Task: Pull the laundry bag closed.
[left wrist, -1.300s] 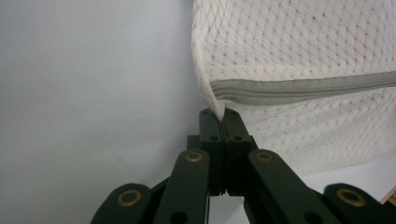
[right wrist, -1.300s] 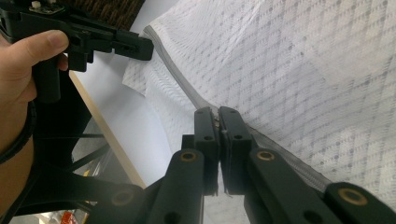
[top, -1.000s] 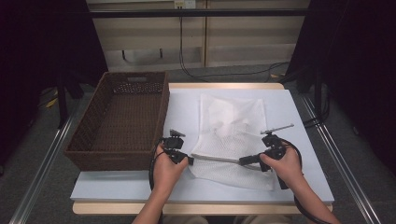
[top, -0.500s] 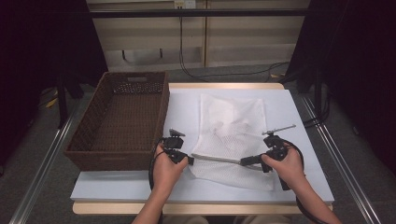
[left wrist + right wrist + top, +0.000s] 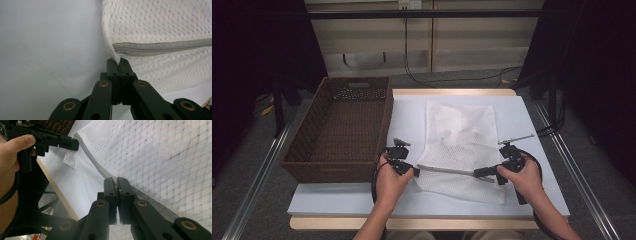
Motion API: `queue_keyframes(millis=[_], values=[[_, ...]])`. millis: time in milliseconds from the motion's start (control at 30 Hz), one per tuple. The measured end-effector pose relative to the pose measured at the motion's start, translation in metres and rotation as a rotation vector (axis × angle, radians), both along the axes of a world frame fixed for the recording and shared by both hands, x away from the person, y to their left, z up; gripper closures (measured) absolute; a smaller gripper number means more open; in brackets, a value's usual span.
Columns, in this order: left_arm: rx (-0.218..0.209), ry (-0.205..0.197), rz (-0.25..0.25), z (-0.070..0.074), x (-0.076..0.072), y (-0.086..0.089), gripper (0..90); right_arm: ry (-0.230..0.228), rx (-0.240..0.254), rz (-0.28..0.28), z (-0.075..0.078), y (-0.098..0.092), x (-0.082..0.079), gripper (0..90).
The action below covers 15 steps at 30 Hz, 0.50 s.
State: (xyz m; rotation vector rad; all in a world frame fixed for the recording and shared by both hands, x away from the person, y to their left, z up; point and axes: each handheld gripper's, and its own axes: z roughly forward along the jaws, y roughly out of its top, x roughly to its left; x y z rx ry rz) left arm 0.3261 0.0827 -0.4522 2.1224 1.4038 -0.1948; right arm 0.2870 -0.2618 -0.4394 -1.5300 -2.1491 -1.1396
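Note:
A white mesh laundry bag [image 5: 459, 135] lies flat on the white table [image 5: 517, 115], and a grey zipper [image 5: 447, 170] runs across its near part. My left gripper [image 5: 414, 171] is shut on the bag's edge at the zipper's left end; in the left gripper view the jaws [image 5: 120, 61] pinch the fabric just below the zipper [image 5: 162, 47]. My right gripper [image 5: 477, 173] is shut on the zipper line farther right, jaws [image 5: 116, 181] together on the grey tape [image 5: 92, 157]. The stretch of zipper between the two grippers is pulled straight. The right gripper view also shows the left gripper [image 5: 75, 144] and its hand [image 5: 15, 147].
A dark brown wicker basket [image 5: 337, 172] stands on the table's left part, its inside bare. The table's wooden front edge [image 5: 412, 222] runs just behind my hands. Cables [image 5: 422, 80] trail on the floor beyond the table.

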Motion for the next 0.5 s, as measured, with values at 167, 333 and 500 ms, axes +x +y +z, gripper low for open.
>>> queue_keyframes(millis=[167,333,500], values=[[0.0,0.001,0.011,-0.0007,0.0003,-0.0002,89.3,-0.003,-0.004,0.007,0.0,0.0012,0.0011,87.2],[-0.004,0.002,0.009,-0.001,0.0001,-0.0005,89.3,-0.003,0.004,0.003,0.0004,-0.0014,0.0012,87.2],[0.002,0.002,0.01,-0.0014,0.0001,-0.0005,89.3,0.0,0.002,0.002,0.0001,-0.0026,0.0011,87.2]])
